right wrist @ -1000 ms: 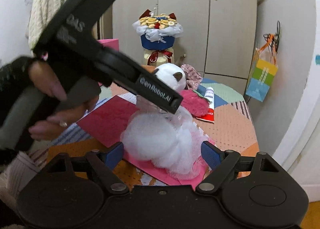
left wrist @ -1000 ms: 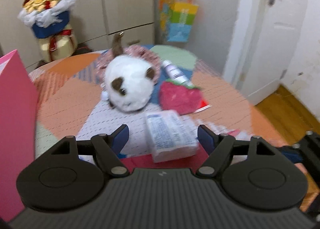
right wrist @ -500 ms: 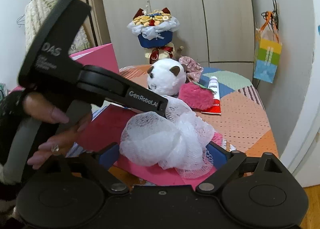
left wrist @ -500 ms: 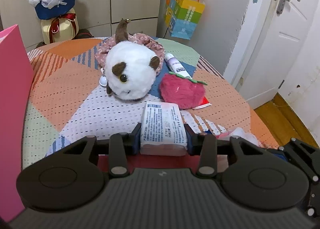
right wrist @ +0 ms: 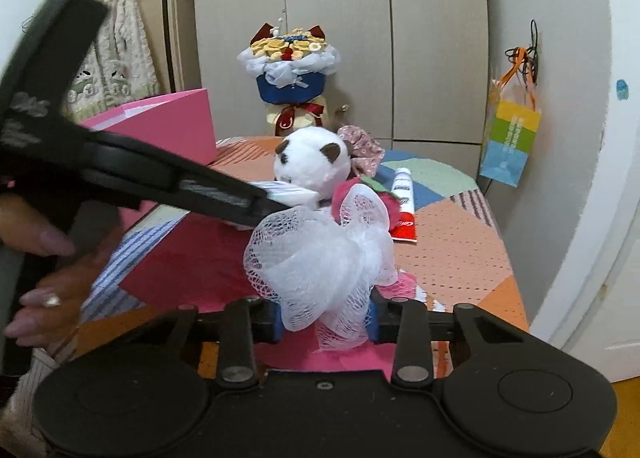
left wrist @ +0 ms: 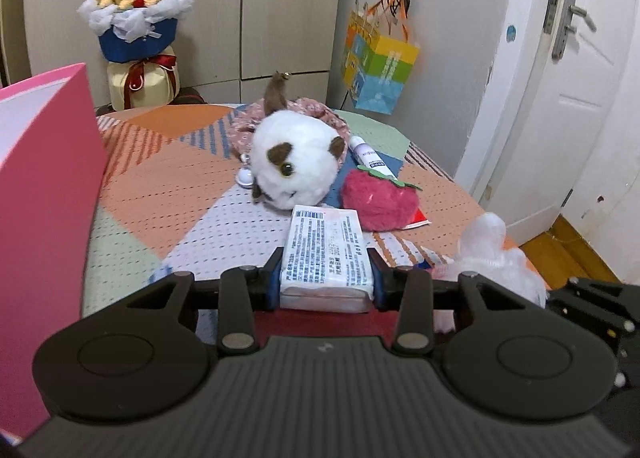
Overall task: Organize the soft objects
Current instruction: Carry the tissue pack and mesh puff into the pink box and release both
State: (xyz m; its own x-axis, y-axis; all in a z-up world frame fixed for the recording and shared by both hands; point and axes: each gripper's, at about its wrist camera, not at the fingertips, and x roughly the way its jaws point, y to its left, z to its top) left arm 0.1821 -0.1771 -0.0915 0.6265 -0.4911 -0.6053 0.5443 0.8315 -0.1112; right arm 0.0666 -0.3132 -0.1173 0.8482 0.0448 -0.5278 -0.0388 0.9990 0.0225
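Left gripper [left wrist: 326, 282] clamped across the near end of a tissue pack [left wrist: 325, 254], pads on its two long sides; the pack juts forward over the near part of the table [left wrist: 168, 194], and whether it has left the cloth cannot be told. Likely light and squashy: the plastic wrap looks slick, so a hold across the width near the middle should keep it from drooping or sliding. Right gripper [right wrist: 325, 316] has its jaws closing on the lower folds of a white mesh bath pouf [right wrist: 320, 258], netting caught between the pads, near the table's near right edge. The pouf should weigh almost nothing and compress a lot; loose loops could snag or pull free, so biting into the dense core seems safer than the frills. Farther in, toward the middle of the table, lie a white-and-brown plush toy [left wrist: 298, 164] and a pink strawberry plush [left wrist: 378, 200], close beside each other; both probably soft enough to pinch anywhere. A pink box [left wrist: 40, 218] stands at the left edge, a likely place for them.
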